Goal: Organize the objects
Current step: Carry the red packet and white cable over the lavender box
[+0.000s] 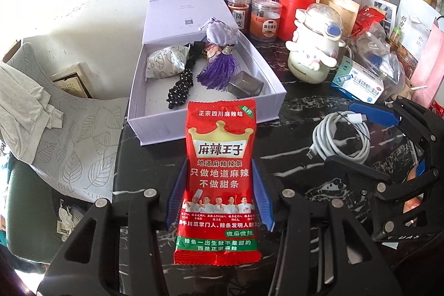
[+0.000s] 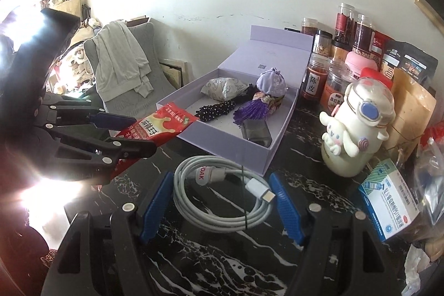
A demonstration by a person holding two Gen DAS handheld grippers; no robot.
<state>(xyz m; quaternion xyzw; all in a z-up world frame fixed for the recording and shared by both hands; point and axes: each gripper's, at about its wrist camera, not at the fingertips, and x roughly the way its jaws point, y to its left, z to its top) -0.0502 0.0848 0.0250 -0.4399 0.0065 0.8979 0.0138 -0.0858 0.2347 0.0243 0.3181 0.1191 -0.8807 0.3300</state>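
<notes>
My left gripper is shut on a red snack packet and holds it above the black marble table, its top end near the front wall of an open lilac box. From the right wrist view the packet reaches over the box's near corner. The box holds a patterned pouch, a purple tasselled sachet, a dotted black hair tie and a small grey case. My right gripper is open, its blue pads either side of a coiled white cable on the table.
A cream cartoon bottle, several jars, a red tin, bags and a medicine box crowd the right and back. A grey chair with a cloth stands left of the table.
</notes>
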